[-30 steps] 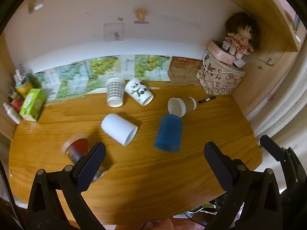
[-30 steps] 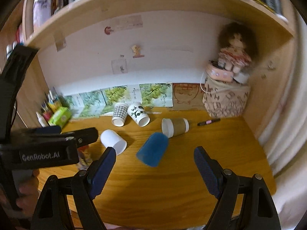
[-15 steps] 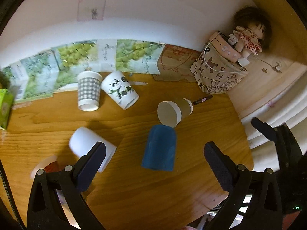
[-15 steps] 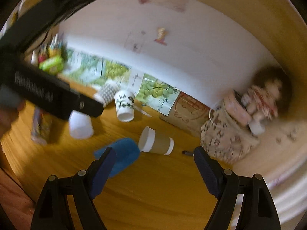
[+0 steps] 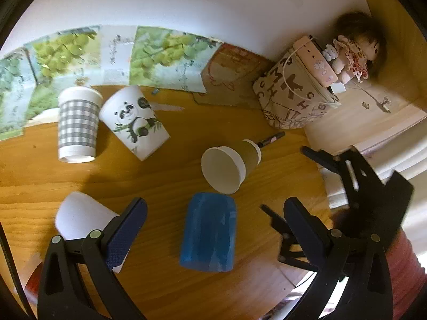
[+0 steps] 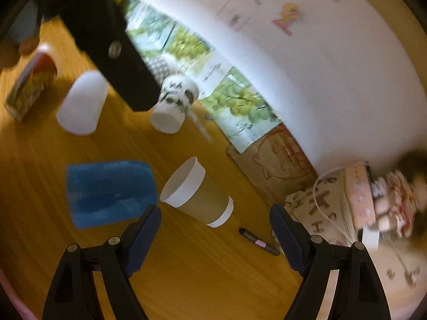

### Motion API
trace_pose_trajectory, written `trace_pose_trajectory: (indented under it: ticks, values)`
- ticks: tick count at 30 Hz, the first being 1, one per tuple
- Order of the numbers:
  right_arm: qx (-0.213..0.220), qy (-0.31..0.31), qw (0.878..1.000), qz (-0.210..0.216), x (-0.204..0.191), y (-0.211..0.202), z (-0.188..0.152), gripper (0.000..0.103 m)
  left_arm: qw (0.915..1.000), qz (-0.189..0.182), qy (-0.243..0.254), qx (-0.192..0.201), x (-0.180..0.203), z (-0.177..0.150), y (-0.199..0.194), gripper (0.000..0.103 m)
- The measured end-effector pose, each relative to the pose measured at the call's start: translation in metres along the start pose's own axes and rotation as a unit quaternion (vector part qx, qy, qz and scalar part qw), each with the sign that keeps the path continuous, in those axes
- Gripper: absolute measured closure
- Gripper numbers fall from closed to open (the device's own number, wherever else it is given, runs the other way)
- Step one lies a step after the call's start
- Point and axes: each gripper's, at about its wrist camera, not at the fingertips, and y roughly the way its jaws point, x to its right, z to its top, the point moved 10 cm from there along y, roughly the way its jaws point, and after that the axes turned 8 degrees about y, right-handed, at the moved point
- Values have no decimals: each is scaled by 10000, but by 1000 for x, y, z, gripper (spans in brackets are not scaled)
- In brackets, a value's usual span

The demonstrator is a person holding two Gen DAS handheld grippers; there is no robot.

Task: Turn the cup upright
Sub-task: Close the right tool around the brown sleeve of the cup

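Blue cup (image 5: pixel 208 231) (image 6: pixel 110 192): lying on its side mid-surface (image 5: pixel 165 184), its end just beside the brown cup's (image 5: pixel 231 166) (image 6: pixel 196 193) rim. Left claw (image 5: pixel 213 228): fingers wide apart, cup between them, untouched. Right claw (image 6: pixel 214 236): fingers apart, holding nothing, blue cup beside its left finger.

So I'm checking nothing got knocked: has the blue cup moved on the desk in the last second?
No. The blue cup lies just below the brown cup's open mouth, as before; only the cameras moved closer.
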Motion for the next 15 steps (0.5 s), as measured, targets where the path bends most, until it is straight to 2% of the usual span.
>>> trace_pose_trajectory:
  ticks: [13,15]
  values:
    - [-279,-711,9968,253,-18,55,-6,19,9990,-385,118,-182,2,-2,14,1]
    - [-310,-723,9965,291,-17,62,-8,19,9993,-307,163,-141,3,-1,13,1]
